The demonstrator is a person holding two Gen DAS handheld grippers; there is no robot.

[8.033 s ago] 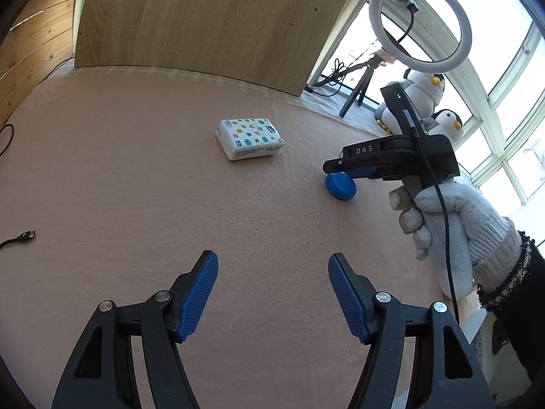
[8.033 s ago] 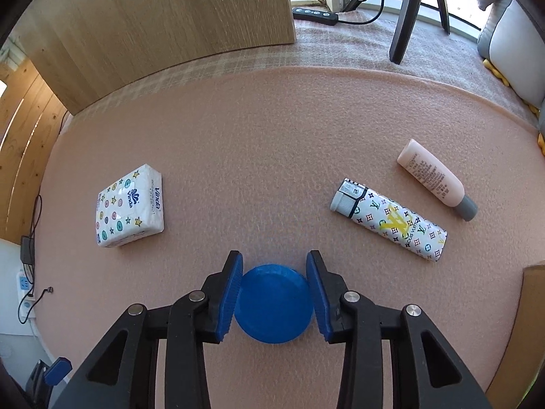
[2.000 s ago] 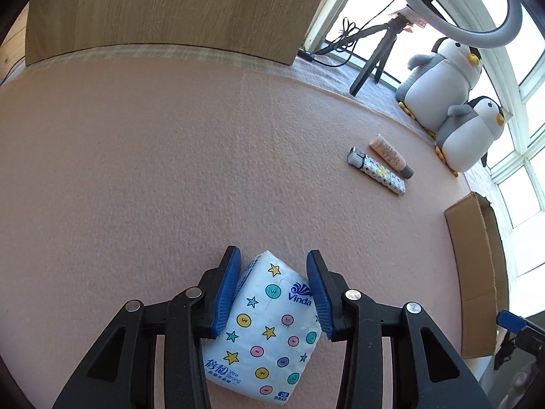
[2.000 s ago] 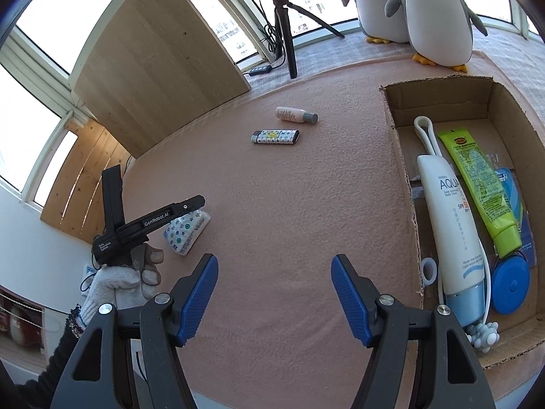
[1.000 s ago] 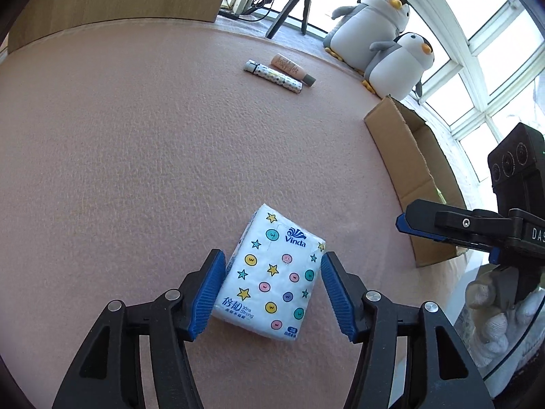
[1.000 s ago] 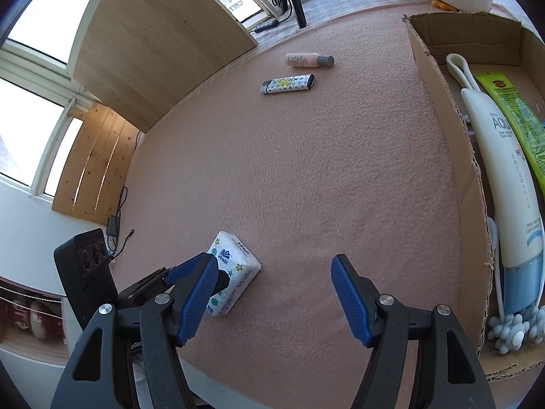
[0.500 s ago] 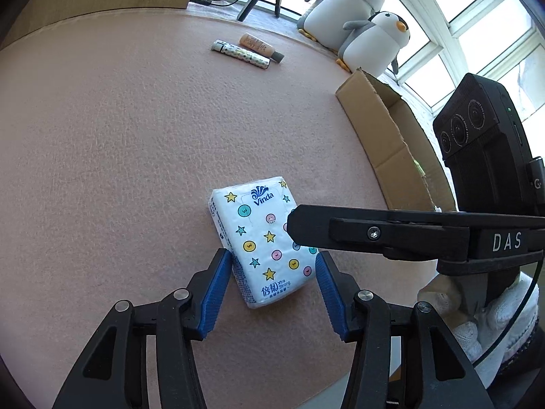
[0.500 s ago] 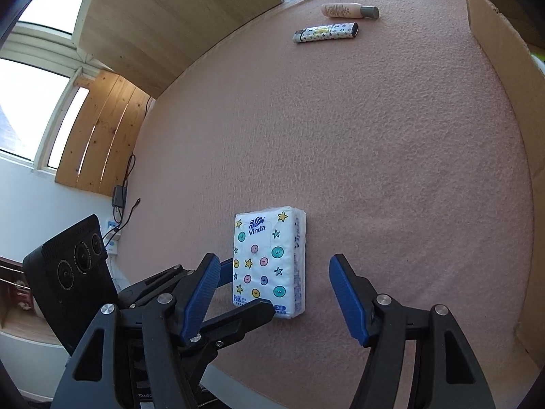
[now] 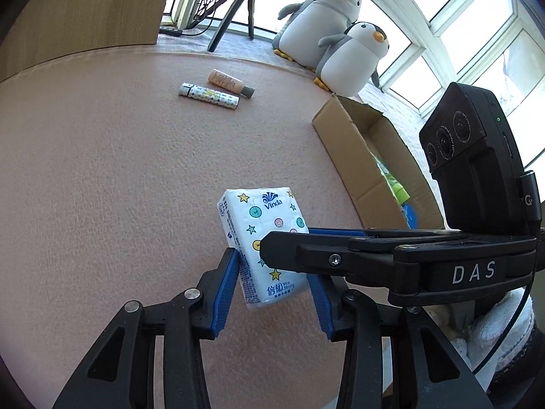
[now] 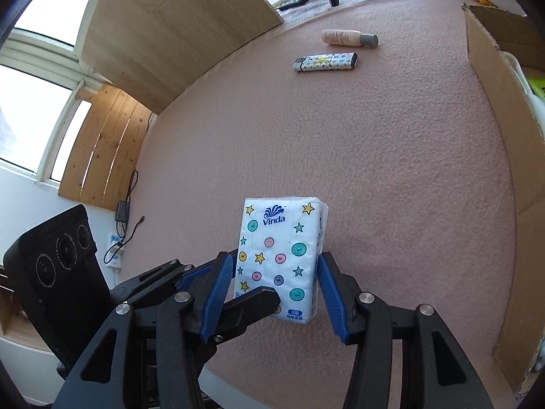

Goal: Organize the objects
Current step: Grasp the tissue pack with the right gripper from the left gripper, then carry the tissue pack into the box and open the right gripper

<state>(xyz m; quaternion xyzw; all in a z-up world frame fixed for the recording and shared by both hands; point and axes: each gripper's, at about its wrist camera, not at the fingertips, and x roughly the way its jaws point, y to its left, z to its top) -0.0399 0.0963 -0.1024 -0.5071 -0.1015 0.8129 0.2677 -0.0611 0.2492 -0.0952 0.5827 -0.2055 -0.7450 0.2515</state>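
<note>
Though seen only from left wrist, glove [image 9: 494,327]; tissue pack [image 9: 259,218] pinched in left hand-held gripper [image 9: 272,272], right hand-held gripper [image 10: 276,283]: hold unclear.

Behind your work area, two grey-and-white plush penguins [image 9: 340,30] sit side by side at the window. A black tripod [image 9: 235,10] stands just left of them. A light wooden panel [image 10: 177,24] leans upright along the pink felt mat [image 9: 102,170].

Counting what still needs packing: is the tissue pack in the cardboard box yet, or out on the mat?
Out. The tissue pack is over the pink mat, between both grippers' fingers, clear of the cardboard box.
</note>
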